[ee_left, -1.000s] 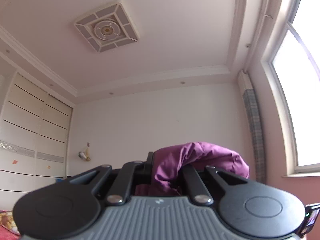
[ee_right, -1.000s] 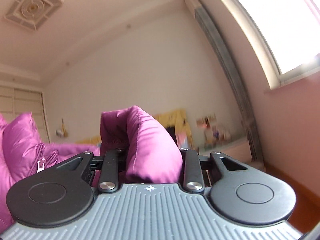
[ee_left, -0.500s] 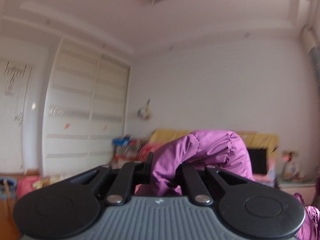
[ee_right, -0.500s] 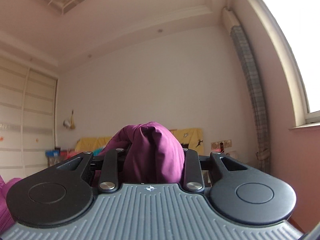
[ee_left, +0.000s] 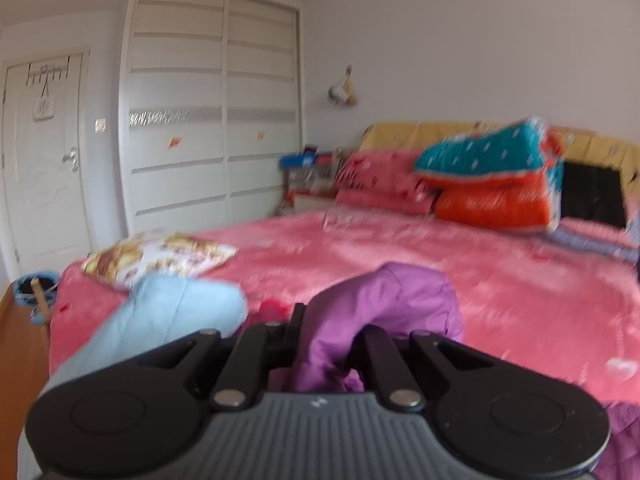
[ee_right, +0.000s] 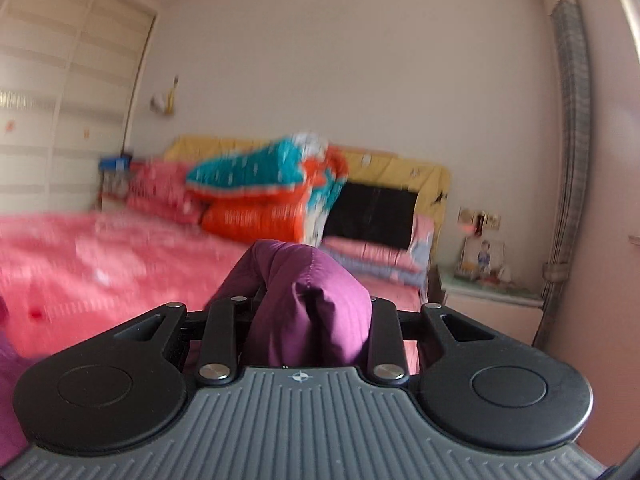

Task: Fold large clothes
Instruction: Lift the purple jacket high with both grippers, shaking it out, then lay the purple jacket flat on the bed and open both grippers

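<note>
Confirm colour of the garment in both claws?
Purple garment, plain, no pattern visible; clearest in the right wrist view.

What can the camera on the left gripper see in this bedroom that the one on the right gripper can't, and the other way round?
Only the left wrist view shows the white door, the light blue garment and the patterned cushion. Only the right wrist view shows the nightstand and the tied grey curtain. Both show the pink bed, the teal and orange quilts, the wardrobe, and purple jacket fabric bunched between each gripper's fingers.
</note>
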Tool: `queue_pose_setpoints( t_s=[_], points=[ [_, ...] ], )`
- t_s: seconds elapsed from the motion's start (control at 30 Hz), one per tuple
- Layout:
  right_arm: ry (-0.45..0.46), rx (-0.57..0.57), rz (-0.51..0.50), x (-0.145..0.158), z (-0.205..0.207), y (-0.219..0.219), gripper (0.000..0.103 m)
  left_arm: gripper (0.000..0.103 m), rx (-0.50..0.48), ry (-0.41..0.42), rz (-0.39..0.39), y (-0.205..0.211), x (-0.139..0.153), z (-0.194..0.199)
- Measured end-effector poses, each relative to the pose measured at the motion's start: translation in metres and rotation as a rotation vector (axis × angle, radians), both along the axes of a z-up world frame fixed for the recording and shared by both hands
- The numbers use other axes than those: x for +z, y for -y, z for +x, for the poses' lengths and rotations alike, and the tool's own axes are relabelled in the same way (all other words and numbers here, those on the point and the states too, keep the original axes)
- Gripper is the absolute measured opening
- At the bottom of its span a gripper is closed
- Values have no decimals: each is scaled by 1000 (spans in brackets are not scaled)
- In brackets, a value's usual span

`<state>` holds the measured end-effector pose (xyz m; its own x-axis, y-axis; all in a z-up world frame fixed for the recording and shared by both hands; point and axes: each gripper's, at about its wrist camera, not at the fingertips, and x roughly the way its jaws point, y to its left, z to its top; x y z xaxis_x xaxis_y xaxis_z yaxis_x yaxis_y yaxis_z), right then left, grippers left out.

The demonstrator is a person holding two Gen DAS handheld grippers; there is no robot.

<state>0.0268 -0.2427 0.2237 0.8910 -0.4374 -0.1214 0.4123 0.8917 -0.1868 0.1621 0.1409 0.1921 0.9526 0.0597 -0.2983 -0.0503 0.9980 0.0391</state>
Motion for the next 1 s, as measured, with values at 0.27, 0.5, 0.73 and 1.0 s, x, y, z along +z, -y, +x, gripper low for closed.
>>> queue_pose_setpoints(
  t_s=[0.27,0.5,0.73,1.0],
  points=[
    [-176,-74,-58,-46,41,-1,99,73,27,-43,63,-35,7,-7],
    [-161,-185,33,-51,2,23,103,82,24,-64,162,-71,24,-48],
    [-58,-222,199,-67,-56,43,103,96,39,-141,304,-75,21,-63],
    [-24,-211,426,-114,-142,15,103,99,26,-259,332,-81,11,-92]
  ],
)
